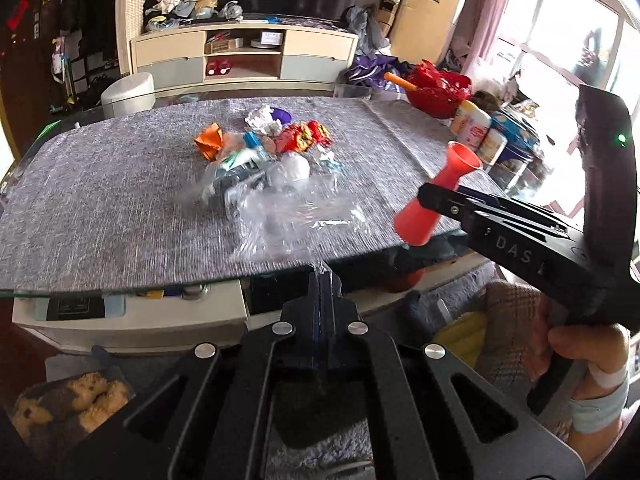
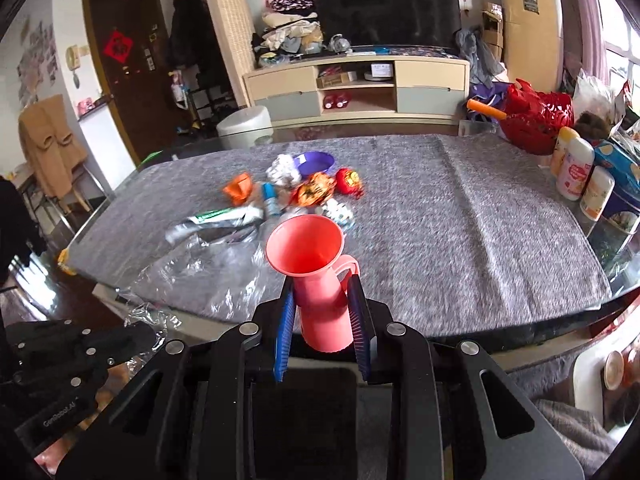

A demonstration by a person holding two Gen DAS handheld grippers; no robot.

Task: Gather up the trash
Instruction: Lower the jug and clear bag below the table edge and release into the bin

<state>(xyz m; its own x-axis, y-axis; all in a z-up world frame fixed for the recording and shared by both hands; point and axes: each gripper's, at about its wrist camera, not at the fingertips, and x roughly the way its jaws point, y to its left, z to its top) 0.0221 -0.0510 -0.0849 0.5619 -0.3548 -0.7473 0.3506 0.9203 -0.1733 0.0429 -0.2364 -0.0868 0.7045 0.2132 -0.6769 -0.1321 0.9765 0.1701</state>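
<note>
Bagging is in hand: left gripper [image 1: 322,280] pinches the clear bag [image 1: 296,216] at the table's [image 1: 100,208] near edge, right gripper [image 2: 322,312] clamps a pink cup [image 2: 316,276] beside it, needing the bag's mouth opened before release.

A lived-in home living room: a television [image 2: 386,8] on a low media cabinet [image 2: 356,88] at twelve o'clock, a wooden door [image 2: 124,60] at ten, a cloth-covered glass coffee table [image 2: 460,220] in front.
</note>
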